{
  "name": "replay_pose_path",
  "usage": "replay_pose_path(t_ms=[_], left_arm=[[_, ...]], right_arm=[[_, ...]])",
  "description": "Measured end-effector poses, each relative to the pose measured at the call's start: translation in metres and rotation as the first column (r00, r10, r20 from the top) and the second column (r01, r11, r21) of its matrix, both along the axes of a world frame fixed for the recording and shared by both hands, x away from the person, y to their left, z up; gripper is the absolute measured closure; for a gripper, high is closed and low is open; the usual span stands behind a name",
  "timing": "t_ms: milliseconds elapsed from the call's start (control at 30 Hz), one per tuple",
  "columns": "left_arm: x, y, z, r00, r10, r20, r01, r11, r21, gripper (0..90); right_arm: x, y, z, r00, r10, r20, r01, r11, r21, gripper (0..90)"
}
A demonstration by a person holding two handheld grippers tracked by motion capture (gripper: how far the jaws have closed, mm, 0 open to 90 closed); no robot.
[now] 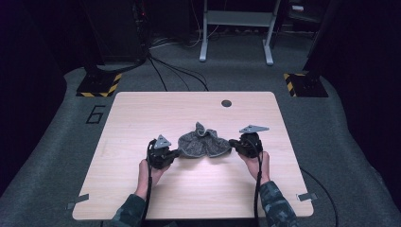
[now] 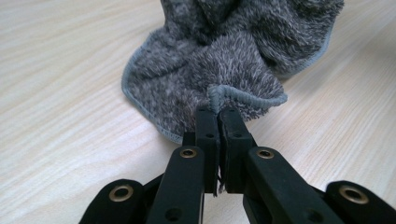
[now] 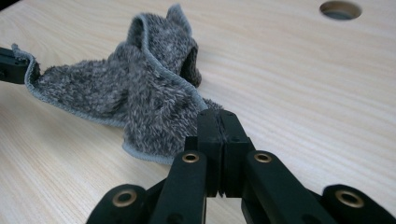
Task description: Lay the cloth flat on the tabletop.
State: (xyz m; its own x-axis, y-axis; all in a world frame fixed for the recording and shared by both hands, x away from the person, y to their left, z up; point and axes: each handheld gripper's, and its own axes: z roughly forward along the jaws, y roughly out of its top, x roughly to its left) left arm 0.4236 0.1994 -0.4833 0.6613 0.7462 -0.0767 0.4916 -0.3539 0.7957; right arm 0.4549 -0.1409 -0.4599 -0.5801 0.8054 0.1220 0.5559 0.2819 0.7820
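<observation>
A crumpled grey fluffy cloth lies in the middle of the wooden table. My left gripper is at the cloth's left end, my right gripper at its right end. The left gripper view has the left gripper shut on the hemmed edge of the cloth. In the right gripper view the right gripper is shut, its tips pinching the near edge of the cloth. Farther off, the left gripper's tip holds the opposite corner.
A round hole is set in the table behind the cloth, also visible as a hole at the top right of the right gripper view. Cables and a metal stand lie on the carpet beyond the table.
</observation>
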Motion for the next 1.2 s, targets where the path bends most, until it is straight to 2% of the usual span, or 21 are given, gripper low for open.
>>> replay_pose_path(t_ms=[100, 367, 433, 567, 700, 800, 867, 900, 967, 1067, 1133, 1200], left_arm=[[-0.002, 0.004, 0.007, 0.9999, 0.005, 0.013, -0.005, 1.0, -0.005, 87.6], [-0.003, 0.016, 0.018, 0.999, 0.024, 0.039, -0.023, 0.9992, -0.033, 87.6], [-0.004, 0.018, 0.019, 0.9991, 0.027, 0.034, -0.025, 0.9984, -0.05, 87.6], [-0.009, 0.022, 0.02, 0.9996, 0.011, 0.026, -0.01, 0.9987, -0.049, 87.6], [-0.016, 0.027, 0.014, 1.0, 0.0, 0.01, 0.0, 0.9998, -0.021, 87.6], [-0.021, 0.033, 0.009, 0.9999, -0.006, -0.015, 0.005, 0.9997, -0.026, 87.6], [-0.026, 0.037, 0.006, 0.999, -0.025, -0.036, 0.024, 0.9988, -0.043, 87.5], [-0.028, 0.037, 0.005, 0.9982, -0.039, -0.045, 0.037, 0.9986, -0.037, 87.3], [-0.034, 0.036, 0.001, 0.9932, -0.079, -0.086, 0.075, 0.9963, -0.042, 86.1], [-0.04, 0.039, 0.001, 0.9841, -0.096, -0.15, 0.09, 0.995, -0.043, 60.0], [-0.04, 0.044, 0.007, 0.9861, -0.071, -0.15, 0.063, 0.9961, -0.062, 46.5], [-0.034, 0.049, 0.017, 0.9886, -0.045, -0.144, 0.032, 0.9955, -0.089, 38.2]], right_arm=[[-0.002, -0.003, 0.006, 0.9997, -0.005, 0.025, 0.005, 1.0, 0.0, 89.4], [-0.002, -0.015, 0.018, 0.9981, -0.031, 0.054, 0.031, 0.999, 0.013, 89.5], [-0.003, -0.018, 0.02, 0.997, -0.042, 0.064, 0.041, 0.999, 0.012, 89.5], [-0.003, -0.025, 0.024, 0.9961, -0.059, 0.066, 0.058, 0.998, 0.015, 89.5], [-0.002, -0.029, 0.024, 0.9954, -0.072, 0.063, 0.072, 0.997, -0.002, 89.5], [-0.002, -0.034, 0.023, 0.9946, -0.08, 0.065, 0.081, 0.997, -0.013, 89.4], [0.0, -0.036, 0.023, 0.9945, -0.086, 0.06, 0.088, 0.996, -0.023, 89.4], [0.002, -0.037, 0.023, 0.9949, -0.085, 0.055, 0.087, 0.996, -0.024, 89.4], [0.005, -0.035, 0.021, 0.9957, -0.08, 0.046, 0.082, 0.996, -0.034, 89.3], [0.009, -0.032, 0.017, 0.9966, -0.075, 0.034, 0.076, 0.996, -0.046, 89.3], [0.01, -0.031, 0.014, 0.9969, -0.073, 0.03, 0.074, 0.996, -0.048, 89.3], [0.011, -0.03, 0.013, 0.9967, -0.078, 0.022, 0.079, 0.996, -0.041, 89.3]])
